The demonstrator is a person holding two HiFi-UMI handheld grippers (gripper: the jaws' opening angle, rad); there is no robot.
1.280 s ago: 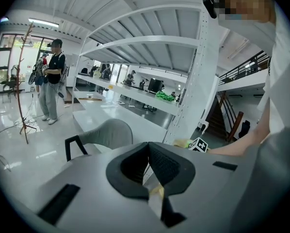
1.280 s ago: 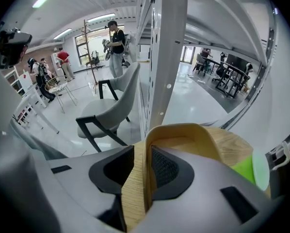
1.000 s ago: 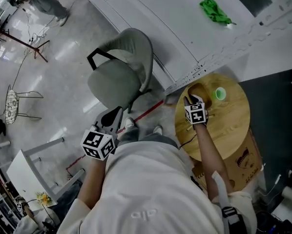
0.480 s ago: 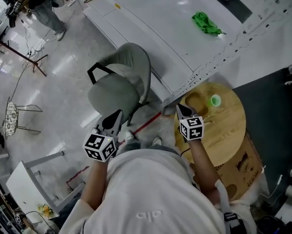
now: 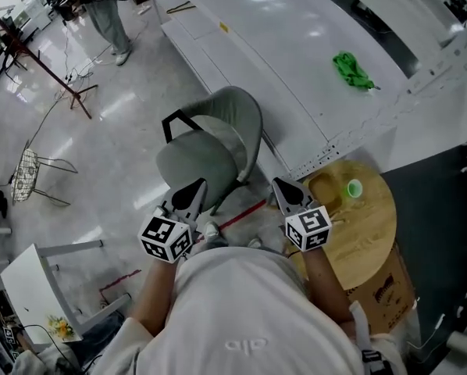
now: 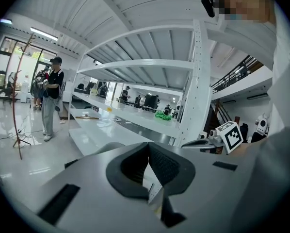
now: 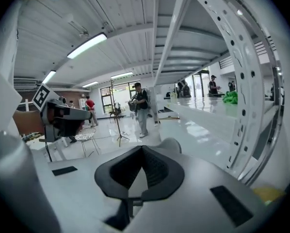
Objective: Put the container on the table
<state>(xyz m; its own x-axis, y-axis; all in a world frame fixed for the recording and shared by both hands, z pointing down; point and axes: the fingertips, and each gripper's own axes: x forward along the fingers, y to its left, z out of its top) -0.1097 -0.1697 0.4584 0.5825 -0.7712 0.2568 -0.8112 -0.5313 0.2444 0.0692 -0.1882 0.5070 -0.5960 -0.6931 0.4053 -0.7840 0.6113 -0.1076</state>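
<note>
Lifting off the container (image 5: 325,187), right gripper (image 5: 284,190) is pressing its jaws together, empty; container is sitting on the right table (image 5: 374,225), so placing looks done; left gripper (image 5: 193,194) is idling, closed.

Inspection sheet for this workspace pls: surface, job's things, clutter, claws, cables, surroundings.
surface: round wooden table, two items on it
job's things: brown container sits on the round wooden table, free of both claws
clutter: small green cup beside the brown container; green cloth on the long white shelf
grippers: left claw shut, empty; right claw shut, empty, clear of the container
cables: thin leads on the floor by the tripod stand
surroundings: grey chair; cardboard box under the round table; person standing far off
</note>
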